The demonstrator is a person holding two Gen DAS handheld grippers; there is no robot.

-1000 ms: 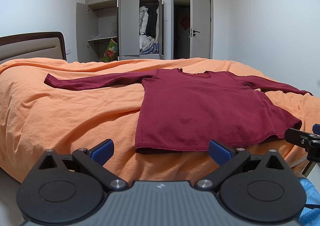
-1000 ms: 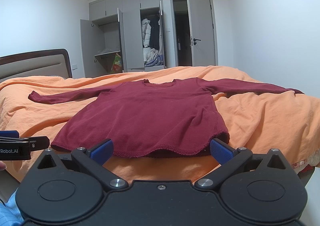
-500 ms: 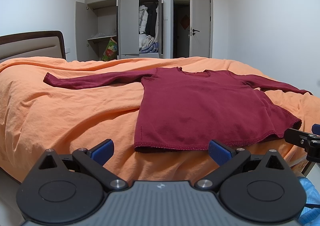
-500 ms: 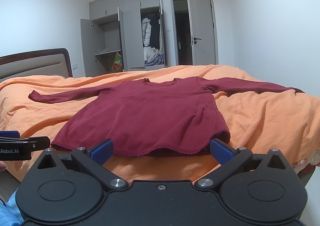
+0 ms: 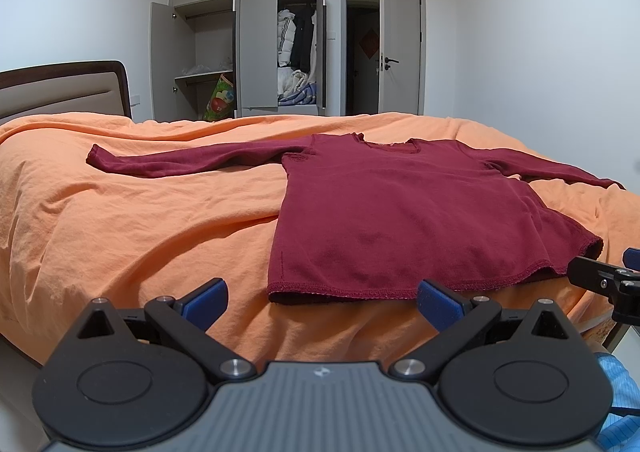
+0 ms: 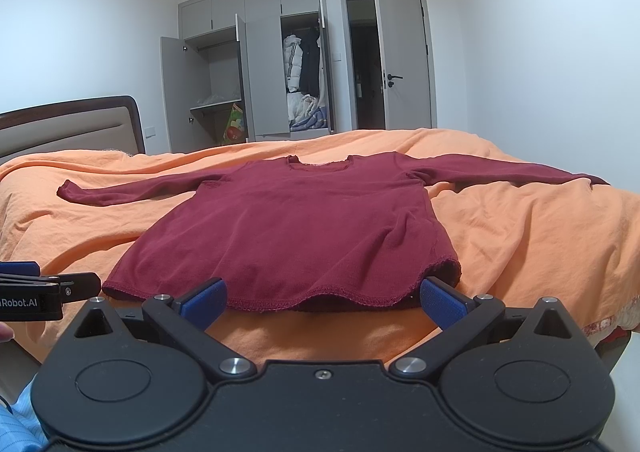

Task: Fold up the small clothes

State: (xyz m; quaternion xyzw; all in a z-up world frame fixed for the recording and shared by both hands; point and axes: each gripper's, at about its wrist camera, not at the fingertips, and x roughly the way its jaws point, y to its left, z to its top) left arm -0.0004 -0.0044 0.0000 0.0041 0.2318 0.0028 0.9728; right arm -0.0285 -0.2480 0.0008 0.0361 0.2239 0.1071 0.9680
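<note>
Progress: nothing folded yet; the maroon long-sleeved shirt (image 6: 296, 228) lies flat, both sleeves spread wide, so every fold is left to do.
Shirt: face up on the orange bedspread (image 5: 120, 219), hem toward the near bed edge, neckline toward the wardrobe (image 6: 256, 67).
Left gripper (image 5: 322, 298): jaws wide, holding nothing, just short of the hem's left corner.
Right gripper (image 6: 322, 296): jaws wide, empty, facing the hem's middle and right part, not touching.
Next, by my judgement: take a sleeve or hem corner.
</note>
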